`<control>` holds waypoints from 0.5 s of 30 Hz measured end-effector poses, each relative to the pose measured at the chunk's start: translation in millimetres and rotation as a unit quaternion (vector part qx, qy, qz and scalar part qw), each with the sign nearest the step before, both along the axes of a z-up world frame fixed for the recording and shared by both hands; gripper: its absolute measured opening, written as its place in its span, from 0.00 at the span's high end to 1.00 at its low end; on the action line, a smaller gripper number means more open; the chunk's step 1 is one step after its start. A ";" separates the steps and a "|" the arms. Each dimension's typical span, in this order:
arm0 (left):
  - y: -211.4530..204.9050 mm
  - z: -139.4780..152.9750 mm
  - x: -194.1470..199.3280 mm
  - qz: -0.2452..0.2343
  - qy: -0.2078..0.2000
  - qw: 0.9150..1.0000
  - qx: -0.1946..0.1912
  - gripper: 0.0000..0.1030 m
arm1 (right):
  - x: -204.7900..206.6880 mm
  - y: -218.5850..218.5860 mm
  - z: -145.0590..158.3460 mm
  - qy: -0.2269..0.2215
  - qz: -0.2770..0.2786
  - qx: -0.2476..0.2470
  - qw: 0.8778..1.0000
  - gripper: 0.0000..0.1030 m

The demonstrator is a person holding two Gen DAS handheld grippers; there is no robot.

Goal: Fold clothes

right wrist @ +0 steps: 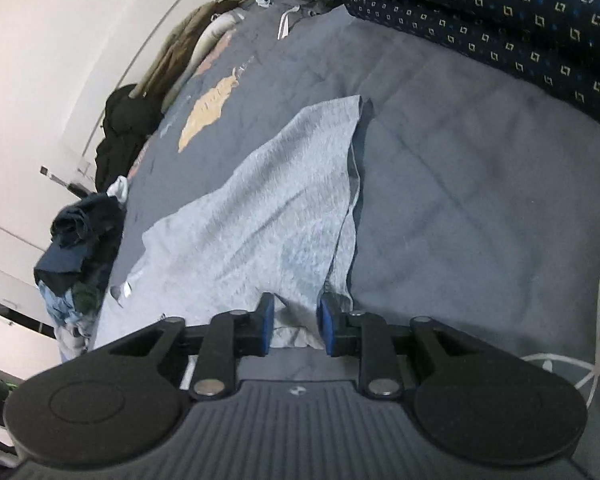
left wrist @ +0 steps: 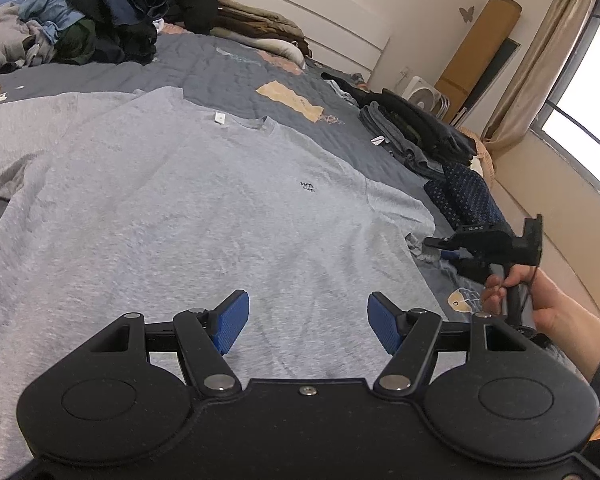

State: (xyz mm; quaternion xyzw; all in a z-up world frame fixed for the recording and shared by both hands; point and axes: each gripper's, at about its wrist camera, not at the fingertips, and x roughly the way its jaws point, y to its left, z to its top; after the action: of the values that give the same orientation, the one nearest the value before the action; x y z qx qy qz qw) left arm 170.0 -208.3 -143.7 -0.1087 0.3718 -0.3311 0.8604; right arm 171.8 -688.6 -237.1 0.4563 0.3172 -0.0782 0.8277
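A grey T-shirt (left wrist: pixel 172 208) lies spread flat, front up, on the dark blue quilt (left wrist: pixel 220 68); its collar with a white tag points away from me. My left gripper (left wrist: pixel 308 322) hovers over the shirt's lower body, blue pads wide apart and nothing between them. At the shirt's right sleeve (right wrist: pixel 284 200), my right gripper (right wrist: pixel 297 322) has its pads closed in on a bunched fold of the sleeve's hem. The left wrist view shows the right gripper (left wrist: pixel 434 246) at the sleeve edge, held by a person's hand (left wrist: pixel 548 304).
A heap of unfolded clothes (left wrist: pixel 92 12) sits at the bed's far left. A stack of dark folded garments (left wrist: pixel 416 132) and a navy patterned cloth (left wrist: pixel 464 196) lie along the right side. A fan (left wrist: pixel 422 94), a curtain (left wrist: pixel 540 52) and a window stand beyond the bed.
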 end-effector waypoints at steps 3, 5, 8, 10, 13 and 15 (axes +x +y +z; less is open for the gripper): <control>-1.8 -0.9 1.6 -0.001 0.002 1.000 0.003 0.37 | -2.8 2.5 12.7 -0.012 0.032 -0.044 0.998 0.98; -1.4 -0.7 1.4 -0.003 0.002 1.000 0.004 0.37 | -5.4 4.3 24.8 -0.013 0.057 -0.099 0.993 0.98; -1.5 -0.7 1.2 -0.005 0.001 1.000 0.005 0.37 | -3.8 20.7 38.3 -0.004 0.119 -0.228 0.966 0.99; -0.9 -1.3 0.6 -0.006 -0.002 1.000 0.009 0.37 | -0.8 43.1 37.5 0.010 0.185 -0.335 0.924 0.99; -2.1 -1.2 0.6 -0.006 -0.004 1.000 0.012 0.37 | 0.9 60.4 32.6 0.034 0.236 -0.403 0.884 0.98; -1.5 -1.2 1.3 -0.004 -0.003 1.000 0.012 0.37 | -0.6 56.0 30.7 0.050 0.229 -0.379 0.895 0.97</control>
State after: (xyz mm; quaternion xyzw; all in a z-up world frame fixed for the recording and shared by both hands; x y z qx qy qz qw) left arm 171.3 -209.8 -144.9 -0.0957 0.3732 -0.3308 0.8615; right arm 171.2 -632.6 -206.5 0.0177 0.4002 -0.0234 0.9160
